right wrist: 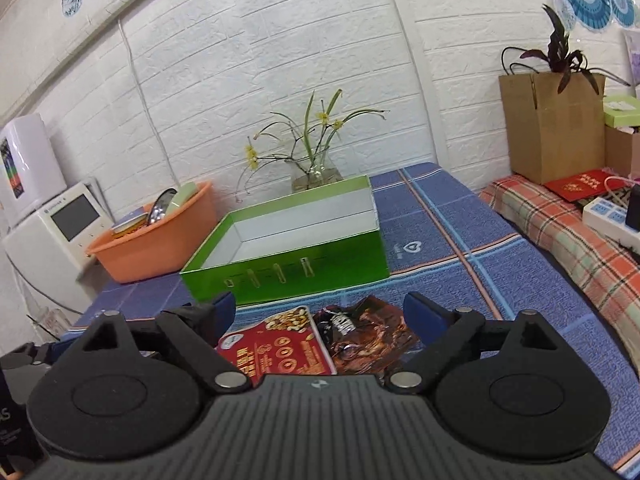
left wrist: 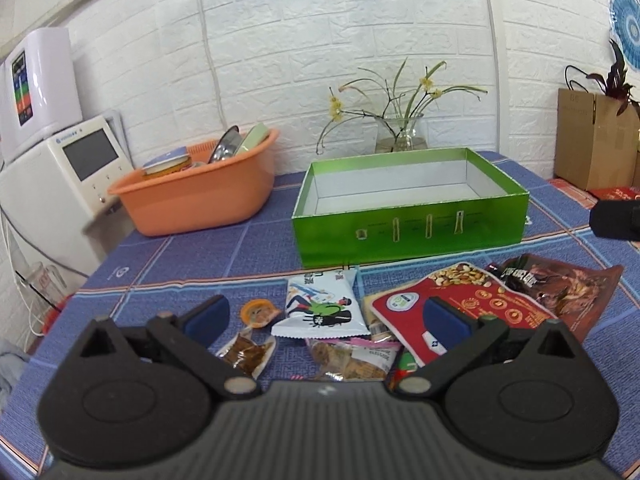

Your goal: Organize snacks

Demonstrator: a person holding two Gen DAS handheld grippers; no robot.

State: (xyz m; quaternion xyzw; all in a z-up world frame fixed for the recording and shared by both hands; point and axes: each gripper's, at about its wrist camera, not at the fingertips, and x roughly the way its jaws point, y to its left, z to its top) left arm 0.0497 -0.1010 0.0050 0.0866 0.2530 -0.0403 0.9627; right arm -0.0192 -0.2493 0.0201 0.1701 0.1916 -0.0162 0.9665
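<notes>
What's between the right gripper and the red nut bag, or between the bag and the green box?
Nothing visible. The right gripper is open above the red nut bag, and only bare tablecloth separates the bag from the empty green box behind it.

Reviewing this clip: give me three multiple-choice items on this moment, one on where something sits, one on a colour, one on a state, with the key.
1. Where are the snack packets?
A. inside the green box
B. on the blue tablecloth in front of the box
C. in the orange basin

2. What colour is the nut packet below the right gripper?
A. red
B. yellow
C. white

3. What state is the green box in?
A. lidded
B. full of snacks
C. open and empty

Key: 1 B, the packets lie on the tablecloth short of the box. 2 A, its face is red. 3 C, its bare white inside shows in both views.
</notes>
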